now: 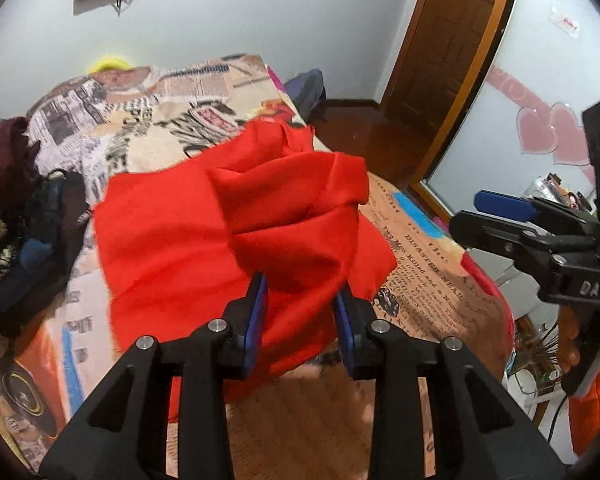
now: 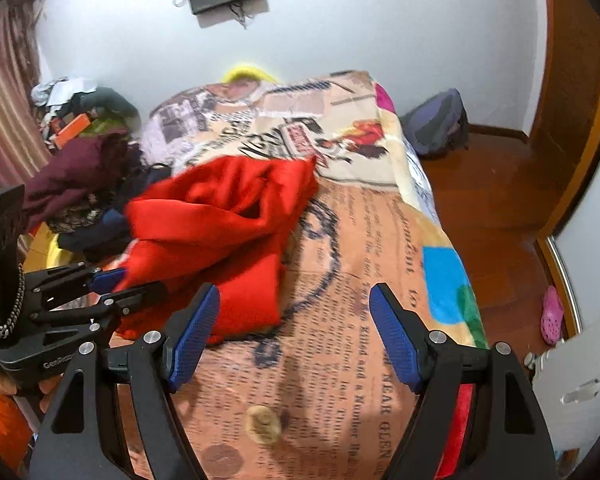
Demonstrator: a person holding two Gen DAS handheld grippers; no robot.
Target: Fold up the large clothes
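A large red garment (image 1: 204,240) lies bunched on the bed with the newspaper-print blanket (image 1: 428,264). My left gripper (image 1: 302,288) has its blue pads around a raised fold of the red cloth and holds it lifted off the bed. In the right wrist view the red garment (image 2: 228,224) lies crumpled at centre left, with the left gripper (image 2: 112,284) clamped on its near edge. My right gripper (image 2: 294,300) is open and empty above the blanket (image 2: 352,280), right of the garment. It also shows in the left wrist view (image 1: 496,216).
A pile of dark clothes (image 2: 80,184) sits at the bed's left side, also seen in the left wrist view (image 1: 8,208). A wooden door (image 1: 440,40) and wooden floor (image 2: 492,192) lie to the right. A backpack (image 2: 440,124) rests on the floor. A pink shoe (image 2: 552,316) lies near the wall.
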